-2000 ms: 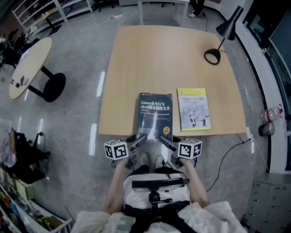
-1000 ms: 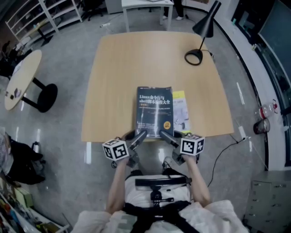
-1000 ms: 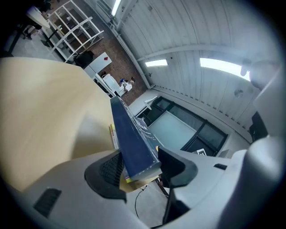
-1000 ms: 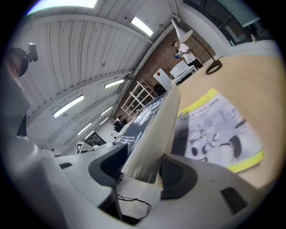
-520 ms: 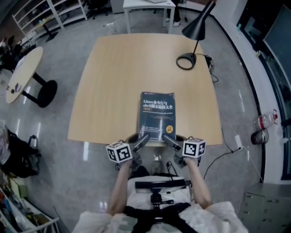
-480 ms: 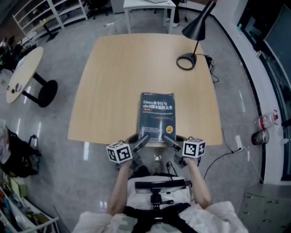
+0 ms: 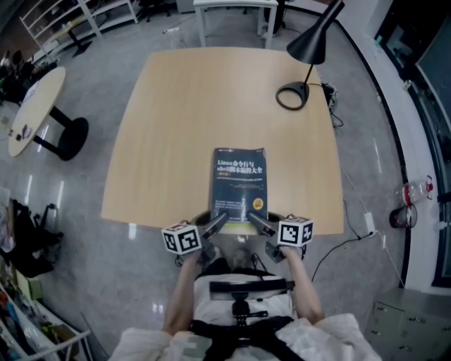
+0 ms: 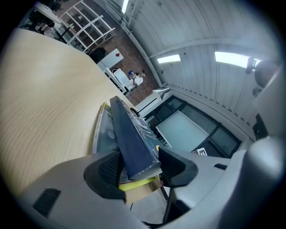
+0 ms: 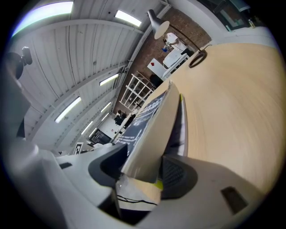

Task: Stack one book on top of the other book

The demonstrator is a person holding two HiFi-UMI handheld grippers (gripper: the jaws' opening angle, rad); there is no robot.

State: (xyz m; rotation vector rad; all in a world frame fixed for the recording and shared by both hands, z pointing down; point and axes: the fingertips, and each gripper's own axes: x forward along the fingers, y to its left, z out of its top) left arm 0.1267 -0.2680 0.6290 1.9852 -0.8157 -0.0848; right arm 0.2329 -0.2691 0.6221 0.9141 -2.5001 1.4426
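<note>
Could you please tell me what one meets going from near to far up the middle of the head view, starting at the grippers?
left gripper and right gripper, side by side at the table's near edge → dark blue book → desk lamp's round base → white table beyond the far edge

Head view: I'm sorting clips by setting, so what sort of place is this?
Likely an office or lab workspace: a wooden table with a black desk lamp, white open shelving, and a round side table.
</note>
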